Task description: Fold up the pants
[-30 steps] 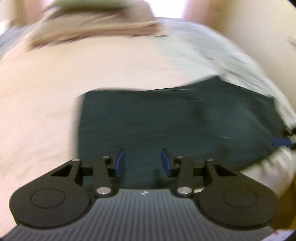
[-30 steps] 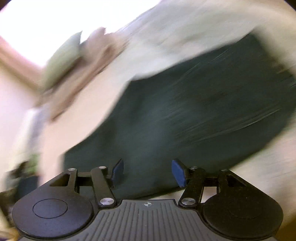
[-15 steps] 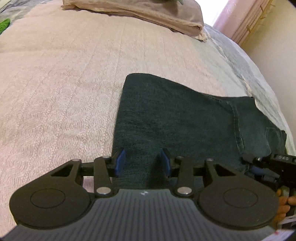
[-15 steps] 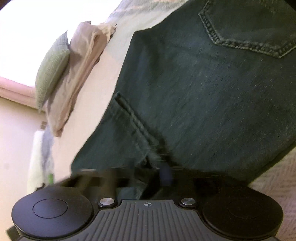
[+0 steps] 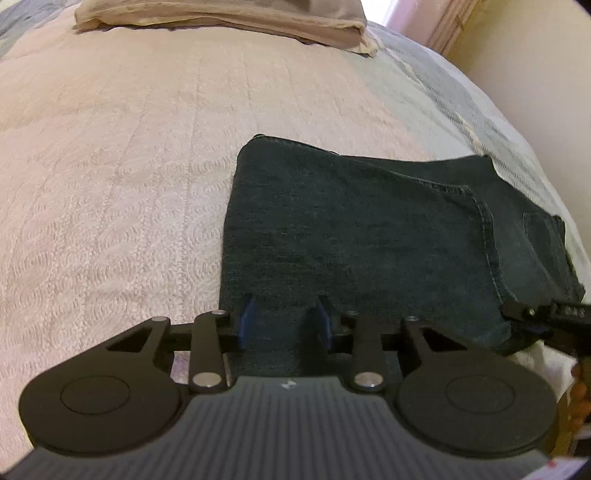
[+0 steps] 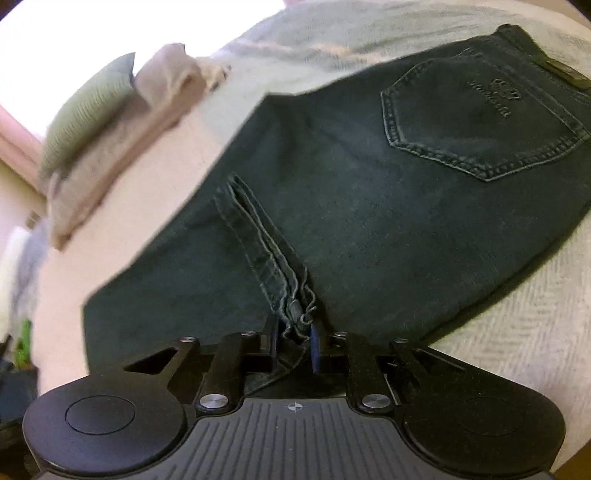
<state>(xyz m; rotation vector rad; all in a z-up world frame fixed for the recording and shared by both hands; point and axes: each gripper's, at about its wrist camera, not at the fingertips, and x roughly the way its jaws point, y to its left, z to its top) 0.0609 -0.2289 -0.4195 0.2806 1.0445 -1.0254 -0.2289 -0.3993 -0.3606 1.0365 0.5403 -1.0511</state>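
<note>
Dark denim pants [image 5: 369, 236] lie folded on the bed [image 5: 129, 166], on a pale quilted bedspread, with the near edge of the fabric under both tools.

Left tool [image 5: 285, 319]: its blue pads [image 5: 246, 320] stand partly apart over the near left corner of the pants. The jaws have just been closing, and denim lies between them. Whether the pads actually press the cloth cannot be made out, since the fabric edge runs under the tool body and out of sight.

Right tool [image 6: 293, 341]: the jaws are drawn nearly together and pinch a bunched seam [image 6: 295, 314] at the near edge of the pants, where the hem layers gather. The cloth below the pinch is hidden behind the tool body. In the left wrist view this tool [image 5: 546, 317] shows only as a dark piece at the right margin, cut off by the frame, beside a sliver of fingers [image 5: 580, 384].

A back pocket [image 6: 480, 122] with stitched lettering faces up at the far right; the lettering is too small to read. The waistband corner runs out of frame.

At the head of the bed lie a tan pillow [image 5: 221, 18], cut off at the top, and a green cushion [image 6: 88, 110], blurred. The left margin of the right wrist view is too smeared to identify.
</note>
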